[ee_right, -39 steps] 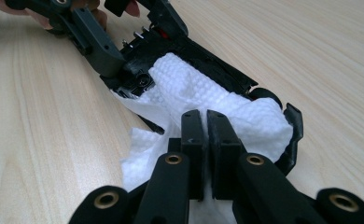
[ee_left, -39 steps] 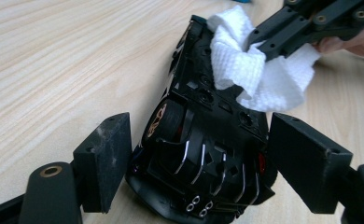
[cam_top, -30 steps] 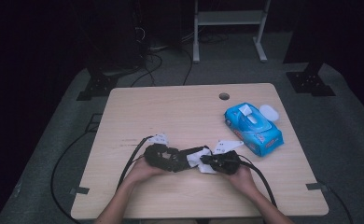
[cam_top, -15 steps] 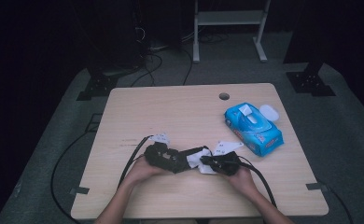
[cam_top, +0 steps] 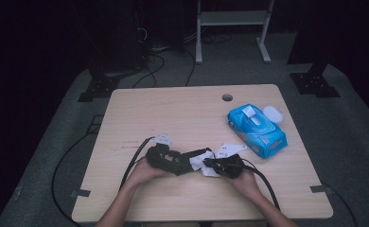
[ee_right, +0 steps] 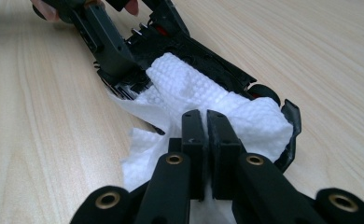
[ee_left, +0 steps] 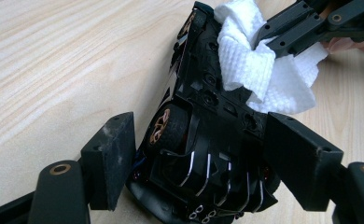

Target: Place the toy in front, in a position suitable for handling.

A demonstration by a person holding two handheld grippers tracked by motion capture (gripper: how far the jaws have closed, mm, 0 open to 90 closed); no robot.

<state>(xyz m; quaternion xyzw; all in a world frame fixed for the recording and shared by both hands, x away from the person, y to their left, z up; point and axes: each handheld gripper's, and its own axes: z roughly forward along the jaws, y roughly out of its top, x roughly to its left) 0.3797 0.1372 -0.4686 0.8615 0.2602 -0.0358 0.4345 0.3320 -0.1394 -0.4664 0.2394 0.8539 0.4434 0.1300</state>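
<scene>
We see the table [cam_top: 192,113], light wood, with the work near its front edge. Largest loose item is the blue wipe pack [cam_top: 257,130] at the right side, well apart from the grippers; its flap is open with 1 white sheet poking up, so it holds more wipes.

The black toy car [ee_left: 203,126] lies between the 2 hands, tipped so its underside faces up and toward the left gripper's camera. Its long axis runs roughly left-right across the table, from the left gripper [cam_top: 166,159] toward the right gripper [cam_top: 210,163].

Left gripper [ee_left: 199,163]: jaws apart, 1 on each side of the car's rear end, pads close to its flanks. We can't confirm firm contact; we judge it is bracing the car.

Right gripper [ee_right: 206,144]: jaws pressed together, clamped on the white wipe [ee_right: 203,105]. The wipe is bunched and lies on the car's underside, touching it at the end away from the left gripper.

Key relation: the car stretches straight ahead of the right gripper, so we judge the next wiping stroke runs along the long axis, toward the left gripper's pads. Risk: the wipe snagging on underside ribs, or the car twisting if it is loosely held.
</scene>
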